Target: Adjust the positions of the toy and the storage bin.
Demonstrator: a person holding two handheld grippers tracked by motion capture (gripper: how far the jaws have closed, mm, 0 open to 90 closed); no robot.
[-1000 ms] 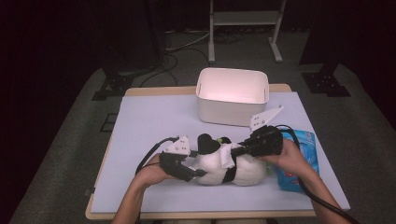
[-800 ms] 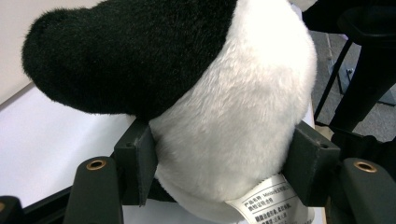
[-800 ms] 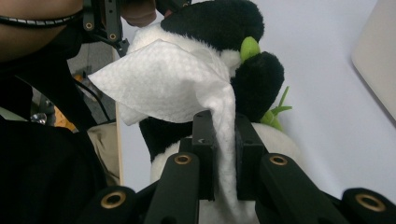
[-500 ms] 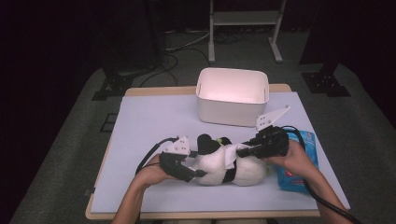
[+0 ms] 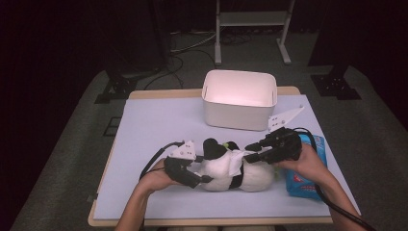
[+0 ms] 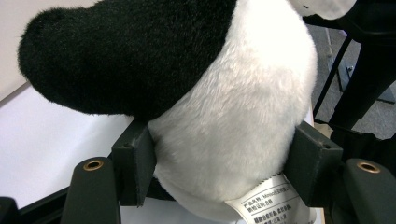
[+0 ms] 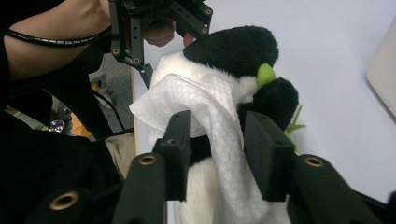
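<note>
Left hand-held gripper (image 6: 219, 154) clamps white belly of plush panda (image 5: 231, 168), pads pressed in. Right hand-held gripper (image 7: 215, 140) jaws just been opening, part open, white tissue (image 7: 205, 112) draped between, pads off it. Panda lies on tabletop (image 5: 159, 125), front centre; white bin (image 5: 239, 98) behind, blue pack (image 5: 305, 168) at right.
</note>
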